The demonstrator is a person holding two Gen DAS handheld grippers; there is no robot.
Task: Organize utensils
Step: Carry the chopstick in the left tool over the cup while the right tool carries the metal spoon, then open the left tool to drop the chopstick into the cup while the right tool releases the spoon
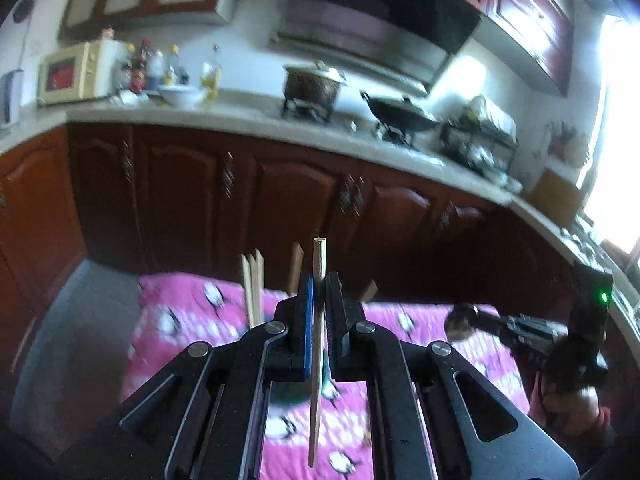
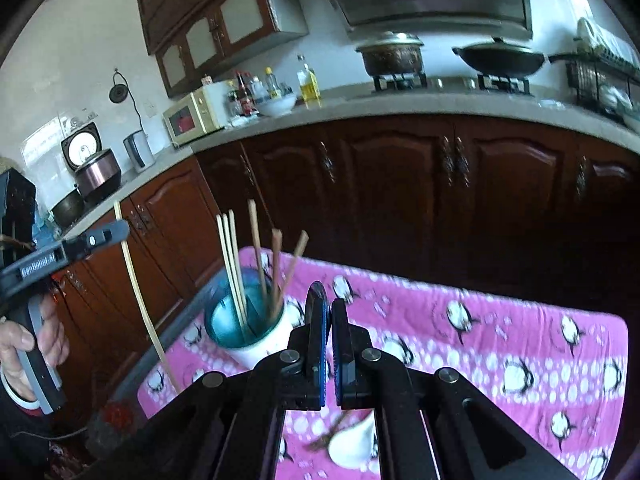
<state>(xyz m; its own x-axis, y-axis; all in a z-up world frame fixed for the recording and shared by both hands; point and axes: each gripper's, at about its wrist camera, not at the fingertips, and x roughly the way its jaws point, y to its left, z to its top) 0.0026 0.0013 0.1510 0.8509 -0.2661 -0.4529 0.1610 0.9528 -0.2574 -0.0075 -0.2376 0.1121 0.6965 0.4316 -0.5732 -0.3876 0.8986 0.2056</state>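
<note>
My left gripper [image 1: 319,280] is shut on a pale wooden chopstick [image 1: 318,360], held upright above the pink penguin-print cloth [image 1: 192,320]. In the right wrist view the same gripper [image 2: 120,229] holds that chopstick [image 2: 140,300] to the left of a white cup with a teal inside [image 2: 256,332]. Several chopsticks [image 2: 234,264] stand in the cup. My right gripper [image 2: 329,308] is shut on a metal spoon [image 1: 460,322], seen in the left wrist view; its handle edge shows between the pads. A white ceramic spoon [image 2: 356,440] lies on the cloth below it.
The cloth covers a small table [image 2: 520,340] in front of dark red kitchen cabinets [image 2: 400,184]. The counter behind holds a microwave [image 2: 192,116], bottles, a bowl, a pot [image 2: 392,56] and a wok [image 2: 500,60].
</note>
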